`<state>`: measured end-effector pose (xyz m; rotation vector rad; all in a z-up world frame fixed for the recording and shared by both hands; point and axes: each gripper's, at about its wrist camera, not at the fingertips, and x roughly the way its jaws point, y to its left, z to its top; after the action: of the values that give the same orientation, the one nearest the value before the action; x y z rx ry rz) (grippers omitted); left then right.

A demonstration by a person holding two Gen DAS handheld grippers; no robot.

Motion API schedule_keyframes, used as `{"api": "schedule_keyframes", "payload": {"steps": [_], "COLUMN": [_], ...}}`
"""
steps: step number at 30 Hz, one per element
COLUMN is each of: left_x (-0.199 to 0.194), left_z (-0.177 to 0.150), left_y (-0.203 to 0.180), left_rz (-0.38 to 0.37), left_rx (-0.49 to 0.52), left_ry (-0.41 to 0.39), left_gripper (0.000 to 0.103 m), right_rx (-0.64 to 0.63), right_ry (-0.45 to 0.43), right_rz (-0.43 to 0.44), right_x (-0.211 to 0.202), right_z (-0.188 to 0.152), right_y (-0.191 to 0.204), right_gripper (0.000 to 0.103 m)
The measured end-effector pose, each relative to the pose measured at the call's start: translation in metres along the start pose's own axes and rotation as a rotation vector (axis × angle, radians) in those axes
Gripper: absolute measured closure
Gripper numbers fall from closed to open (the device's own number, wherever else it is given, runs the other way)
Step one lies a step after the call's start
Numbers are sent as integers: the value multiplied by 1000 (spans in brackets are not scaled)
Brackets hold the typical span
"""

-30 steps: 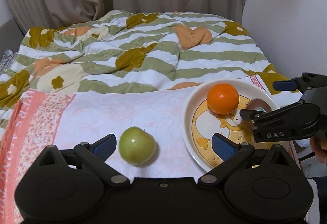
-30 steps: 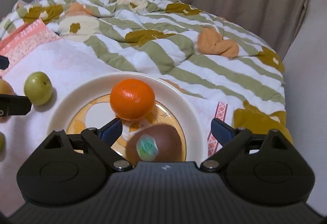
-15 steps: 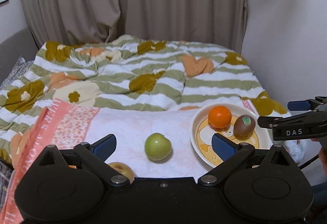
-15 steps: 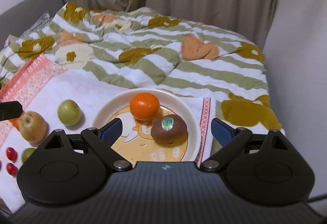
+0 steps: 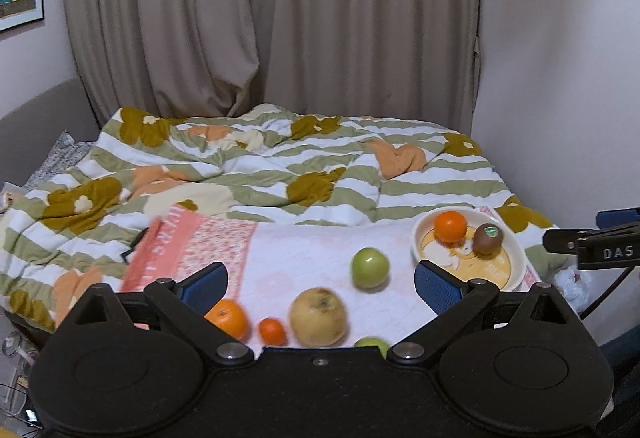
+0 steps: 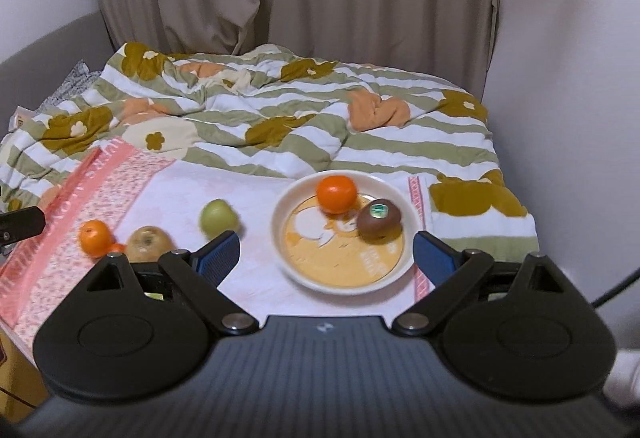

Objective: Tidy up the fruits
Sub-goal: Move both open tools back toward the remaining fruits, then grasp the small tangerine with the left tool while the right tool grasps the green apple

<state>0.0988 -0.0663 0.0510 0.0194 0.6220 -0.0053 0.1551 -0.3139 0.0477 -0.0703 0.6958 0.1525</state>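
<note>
On the near left of the pink towel (image 6: 256, 238) lie an orange (image 5: 226, 319), a small mandarin (image 5: 272, 331), a yellowish apple (image 5: 318, 316) and a green apple (image 5: 369, 268). They look firm, smooth and round, so they may roll; grip across the middle. On the right, the plate (image 6: 290, 258) holds an orange fruit (image 6: 336, 194) and a kiwi (image 6: 378, 219). Both the left hand-held gripper (image 5: 320, 280) and the right hand-held gripper (image 6: 326, 250) are wide apart and empty. The soft bed (image 6: 280, 110) has a striped blanket, with curtains behind.
</note>
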Motion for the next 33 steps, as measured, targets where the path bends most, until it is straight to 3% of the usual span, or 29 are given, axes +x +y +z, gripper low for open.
{"api": "schedule_keyframes", "payload": {"steps": [8, 17, 29, 33], "left_x": [-16, 3, 47, 58], "left_z": [-34, -84, -148, -161], "left_y": [45, 84, 89, 85], "left_rz": [30, 51, 57, 42], "left_rx": [34, 32, 17, 13], "left_ry": [32, 136, 246, 250], "left_gripper": [1, 1, 3, 14], "right_rx": [12, -36, -100, -98], "right_ry": [18, 87, 122, 132], "right_rz": [-1, 38, 136, 165], "right_x": [-19, 6, 62, 77], "right_z": [-30, -68, -111, -119], "right_y": [53, 95, 120, 125], "right_gripper": [0, 0, 0, 0]}}
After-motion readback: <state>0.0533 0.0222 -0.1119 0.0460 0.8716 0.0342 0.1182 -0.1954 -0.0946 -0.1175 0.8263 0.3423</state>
